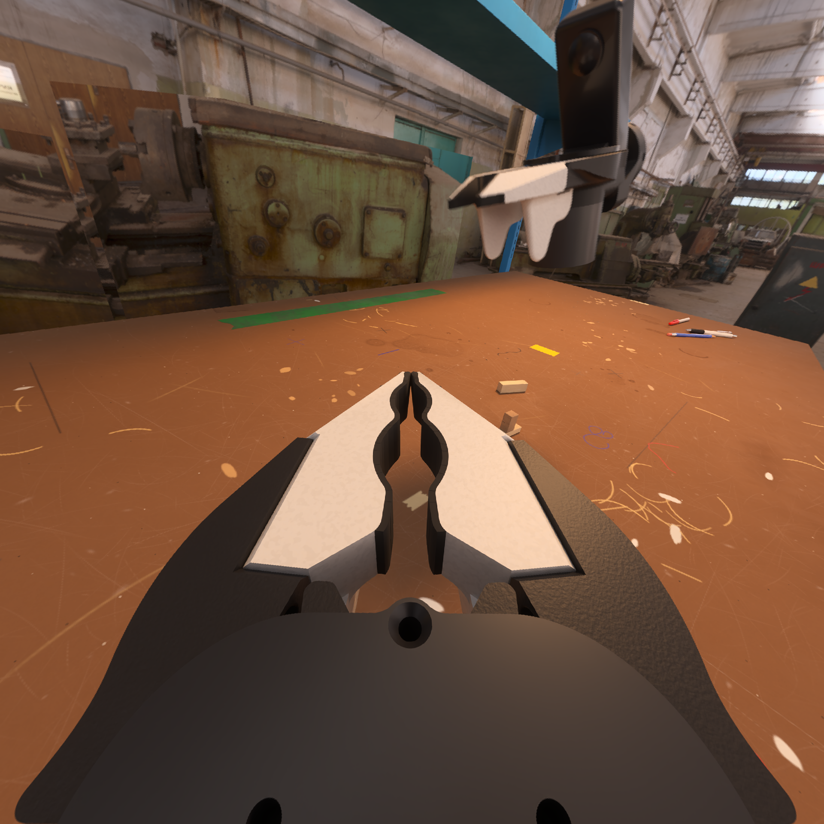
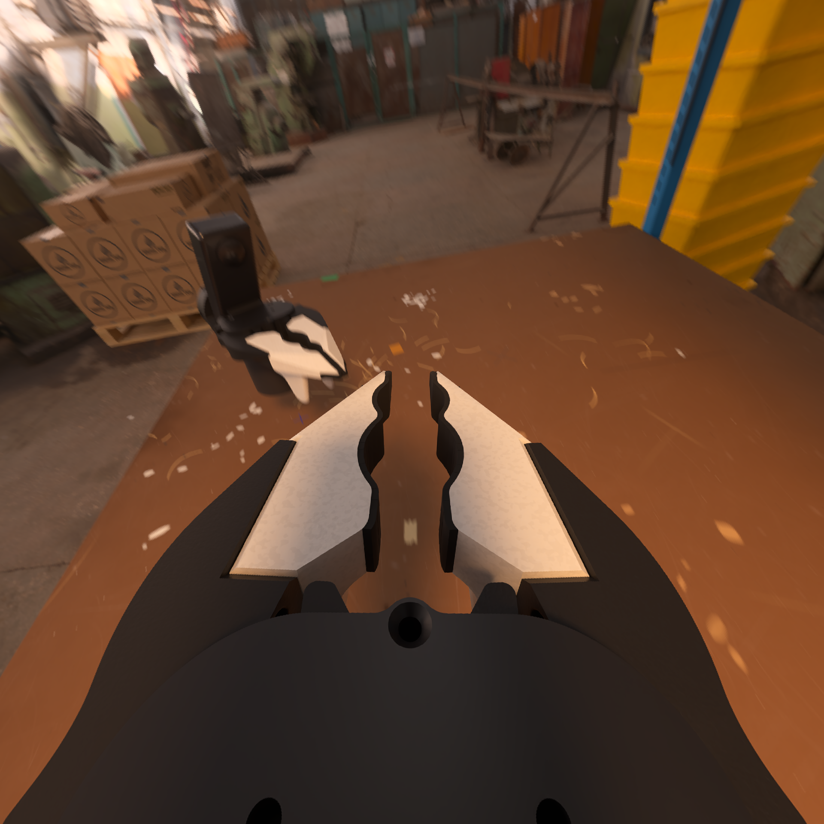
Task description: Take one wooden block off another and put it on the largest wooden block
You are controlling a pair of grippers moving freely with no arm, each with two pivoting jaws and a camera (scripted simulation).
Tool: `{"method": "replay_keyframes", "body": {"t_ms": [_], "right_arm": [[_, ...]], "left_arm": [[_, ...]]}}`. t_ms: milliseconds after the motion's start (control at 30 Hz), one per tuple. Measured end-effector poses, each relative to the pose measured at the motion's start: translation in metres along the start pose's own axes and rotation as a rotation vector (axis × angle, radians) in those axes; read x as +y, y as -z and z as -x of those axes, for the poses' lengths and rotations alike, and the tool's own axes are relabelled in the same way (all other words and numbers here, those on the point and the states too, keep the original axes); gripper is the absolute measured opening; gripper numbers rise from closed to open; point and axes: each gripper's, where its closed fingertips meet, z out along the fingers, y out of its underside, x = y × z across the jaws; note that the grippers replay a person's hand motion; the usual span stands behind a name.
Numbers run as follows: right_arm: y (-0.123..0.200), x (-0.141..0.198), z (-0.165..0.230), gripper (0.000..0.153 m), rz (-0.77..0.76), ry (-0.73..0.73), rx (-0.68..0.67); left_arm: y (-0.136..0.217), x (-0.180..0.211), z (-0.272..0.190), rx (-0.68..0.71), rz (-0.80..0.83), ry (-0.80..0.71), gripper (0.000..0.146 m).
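Observation:
In the left wrist view a pale wooden block (image 1: 512, 386) lies flat on the brown table (image 1: 178, 423), right of my fingertips. Nearer, a small tan block (image 1: 509, 419) stands on a flat pale block (image 1: 515, 430); my right finger partly hides this stack. My left gripper (image 1: 410, 375) is shut and empty, low over the table, left of the blocks. My right gripper (image 1: 515, 254) hangs high above the far table edge, fingers pointing down. In the right wrist view the right gripper (image 2: 410, 376) is open and empty; the left gripper (image 2: 335, 368) shows ahead on the left. No blocks show there.
Several pens (image 1: 700, 332) lie at the far right of the table. A green tape strip (image 1: 330, 307) and a yellow tape piece (image 1: 544, 350) mark the far side. A stack of yellow crates (image 2: 722, 133) stands past the table's right edge, cardboard boxes (image 2: 133, 258) off the left.

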Motion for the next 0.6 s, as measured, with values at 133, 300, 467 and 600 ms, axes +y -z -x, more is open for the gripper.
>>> {"method": "replay_keyframes", "body": {"t_ms": [133,300,467,600], "right_arm": [[0.047,0.047,-0.005,0.019,0.19,0.018,0.087],[0.093,0.142,-0.003,0.024,0.558,-0.024,0.134],[0.092,0.19,0.0,0.029,0.623,-0.054,0.107],[0.077,0.209,-0.002,0.025,0.69,-0.014,0.106]], "left_arm": [[0.0,0.0,0.0,-0.001,0.0,-0.002,0.0],[0.0,-0.001,0.0,-0.003,0.0,-0.002,0.0],[0.0,0.0,0.002,-0.009,-0.004,0.004,0.0],[0.001,0.0,0.003,-0.012,-0.007,0.008,0.0]]}}
